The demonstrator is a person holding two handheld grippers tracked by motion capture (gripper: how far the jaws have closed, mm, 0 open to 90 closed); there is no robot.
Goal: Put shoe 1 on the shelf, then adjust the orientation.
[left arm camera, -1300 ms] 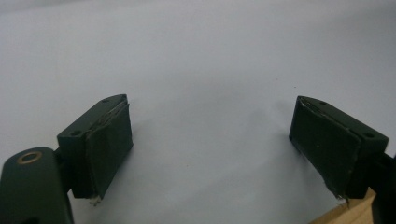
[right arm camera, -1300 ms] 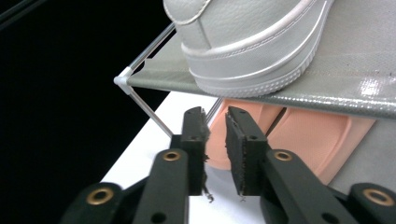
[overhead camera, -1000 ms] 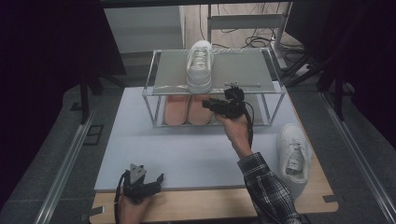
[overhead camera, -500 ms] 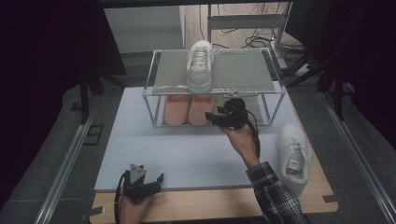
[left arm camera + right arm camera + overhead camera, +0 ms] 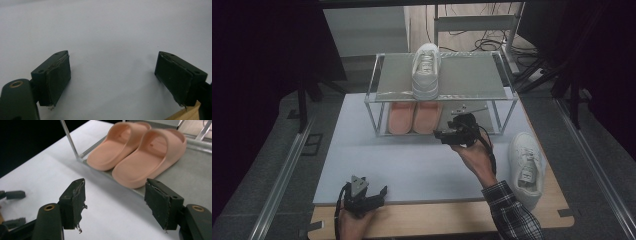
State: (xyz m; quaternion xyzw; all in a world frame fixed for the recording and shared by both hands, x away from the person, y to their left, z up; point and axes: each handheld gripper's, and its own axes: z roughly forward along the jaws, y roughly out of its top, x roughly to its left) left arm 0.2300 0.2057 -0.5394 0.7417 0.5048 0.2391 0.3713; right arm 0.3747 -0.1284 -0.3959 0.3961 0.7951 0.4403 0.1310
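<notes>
A pair of peach slippers point(image 5: 136, 152) stands side by side on the lower shelf of a metal shoe rack point(image 5: 439, 97); they are also in the high view point(image 5: 414, 117). My right gripper point(image 5: 115, 205) hovers open just in front of them. Its jaws have just been opening, and nothing is between them. In the high view the right gripper point(image 5: 444, 135) sits at the rack's front, right of the slippers. One white sneaker point(image 5: 426, 70) stands on the top shelf, another white sneaker point(image 5: 526, 167) lies on the table at the right. My left gripper point(image 5: 116, 82) rests open and empty over the white mat point(image 5: 412, 165) near the front edge point(image 5: 374, 196).
The rack's thin metal posts point(image 5: 70, 141) frame the lower shelf. A wooden table edge point(image 5: 437, 220) runs beyond the mat's near side. Cables lie on the floor behind the rack point(image 5: 482, 40). Dark rails flank the table.
My right gripper has drawn back from the rack toward the person and sunk lower, with its jaws wider apart. The left gripper has stayed put.
</notes>
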